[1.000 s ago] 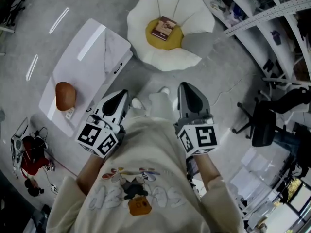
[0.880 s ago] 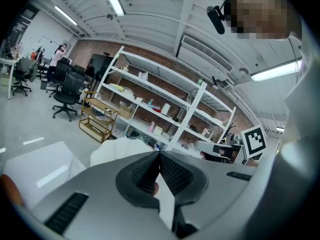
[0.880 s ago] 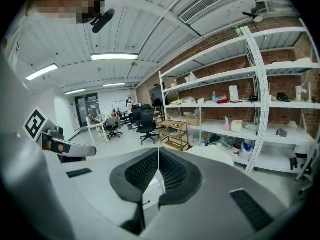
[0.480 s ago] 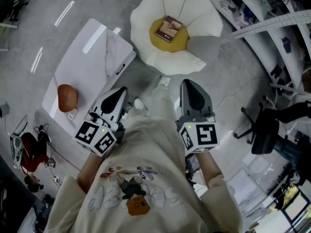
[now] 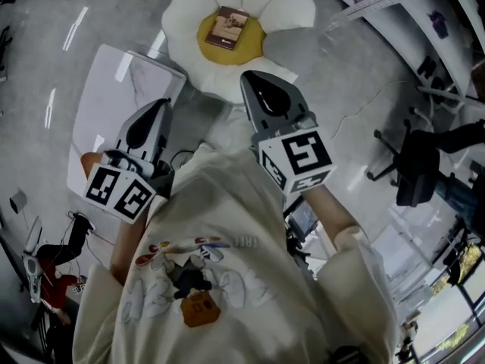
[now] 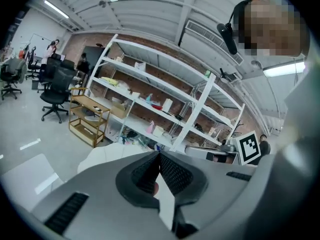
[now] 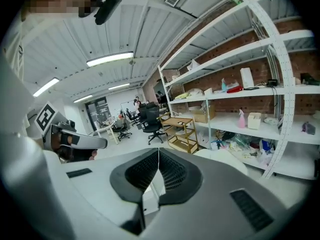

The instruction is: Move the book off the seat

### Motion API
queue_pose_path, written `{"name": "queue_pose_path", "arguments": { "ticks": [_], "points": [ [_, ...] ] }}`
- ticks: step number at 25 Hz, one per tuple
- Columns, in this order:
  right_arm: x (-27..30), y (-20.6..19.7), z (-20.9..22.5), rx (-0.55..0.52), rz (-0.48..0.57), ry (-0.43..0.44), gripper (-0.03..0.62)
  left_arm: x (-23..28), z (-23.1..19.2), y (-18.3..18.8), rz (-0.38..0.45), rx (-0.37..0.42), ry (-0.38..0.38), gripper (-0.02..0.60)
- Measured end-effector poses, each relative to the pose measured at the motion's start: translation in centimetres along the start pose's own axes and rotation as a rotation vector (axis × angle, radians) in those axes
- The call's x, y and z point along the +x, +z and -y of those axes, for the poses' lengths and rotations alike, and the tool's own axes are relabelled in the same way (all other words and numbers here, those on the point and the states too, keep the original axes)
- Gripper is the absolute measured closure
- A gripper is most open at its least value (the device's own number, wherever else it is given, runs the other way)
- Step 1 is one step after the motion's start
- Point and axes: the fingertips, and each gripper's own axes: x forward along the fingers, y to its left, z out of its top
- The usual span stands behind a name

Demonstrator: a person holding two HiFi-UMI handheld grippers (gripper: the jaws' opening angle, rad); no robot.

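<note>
The book [image 5: 228, 27] lies on the yellow centre of the flower-shaped seat [image 5: 292, 2], clear of its white edges, while the left gripper [image 5: 155, 108] and right gripper [image 5: 252, 78], both with jaws pressed together and empty, hover short of it

Right gripper [image 7: 158, 155]: grey jaws closed together, nothing between the ribbed black pads. Beyond, at right: tall white metal shelving [image 7: 227, 121] stocked with bottles and boxes. Centre: black office chairs [image 7: 152, 118] beside a low wooden rack [image 7: 184, 130].
</note>
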Motion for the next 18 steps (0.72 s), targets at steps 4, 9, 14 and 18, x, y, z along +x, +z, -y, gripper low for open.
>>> {"name": "queue_pose_path", "arguments": {
  "ticks": [4,9,14,18],
  "points": [
    [1.2,0.4,1.6,-0.007,0.023,0.041,0.585,3.6,0.9,0.7,-0.007,0.051,-0.023,0.572],
    [2.5,2.1,5.0,-0.006,0.038,0.051,0.585,7.5,1.1,1.9,-0.026,0.061,-0.018,0.572],
    [3.5,2.6,7.3,0.017,0.026,0.039,0.586,9.2,0.8,2.4,-0.054,0.068,0.001,0.572],
    [3.8,1.9,8.9,0.019,0.03,0.028,0.585,10.7,0.7,1.2,-0.08,0.062,-0.005,0.572]
  ]
}}
